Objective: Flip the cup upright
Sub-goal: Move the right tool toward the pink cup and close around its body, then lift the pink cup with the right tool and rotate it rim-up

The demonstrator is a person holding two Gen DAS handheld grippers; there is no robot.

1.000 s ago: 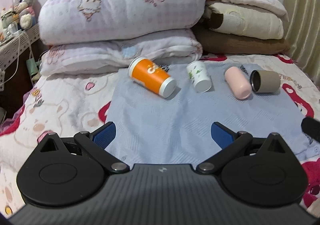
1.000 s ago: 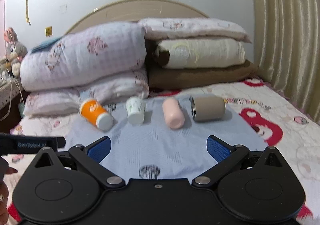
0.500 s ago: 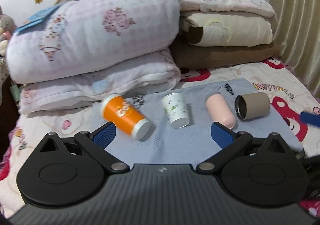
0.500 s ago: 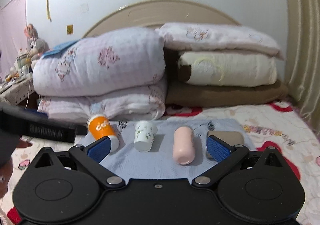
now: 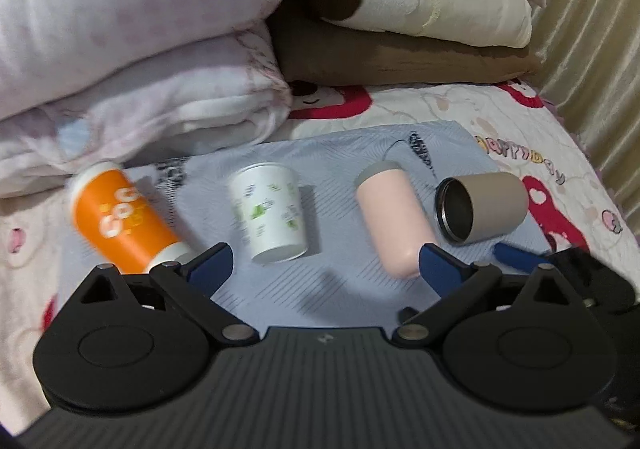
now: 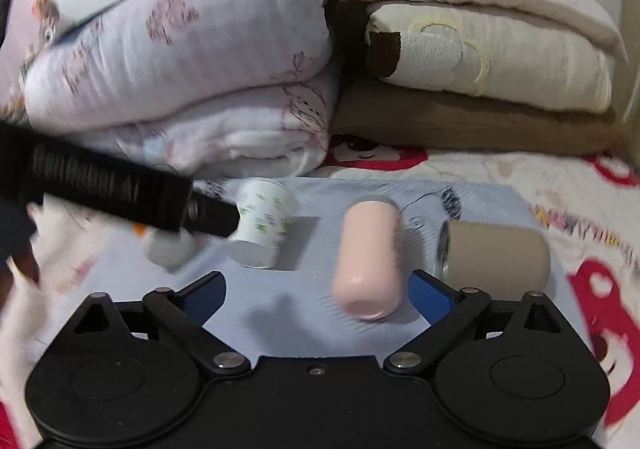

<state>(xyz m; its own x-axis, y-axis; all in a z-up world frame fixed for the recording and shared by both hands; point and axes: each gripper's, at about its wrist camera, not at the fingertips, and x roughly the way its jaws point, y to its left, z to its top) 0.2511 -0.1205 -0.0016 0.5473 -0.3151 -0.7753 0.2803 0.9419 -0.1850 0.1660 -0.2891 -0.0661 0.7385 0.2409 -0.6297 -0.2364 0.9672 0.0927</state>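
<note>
Left gripper (image 5: 324, 269) wide open, empty; white cup (image 5: 270, 219) on side just ahead, between fingers. Right gripper (image 6: 316, 295) wide open, empty; pink cup (image 6: 370, 261) lying ahead. Both likely lining up grasps.

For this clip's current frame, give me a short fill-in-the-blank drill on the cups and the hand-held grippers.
1. All four cups lie on their ____ on the blue cloth.
2. The orange cup is the ____most in the left wrist view.
3. The left hand-held gripper has its jaws ____.
4. The beige cup shows a ____ interior.

Missing words: sides; left; open; metal
</note>
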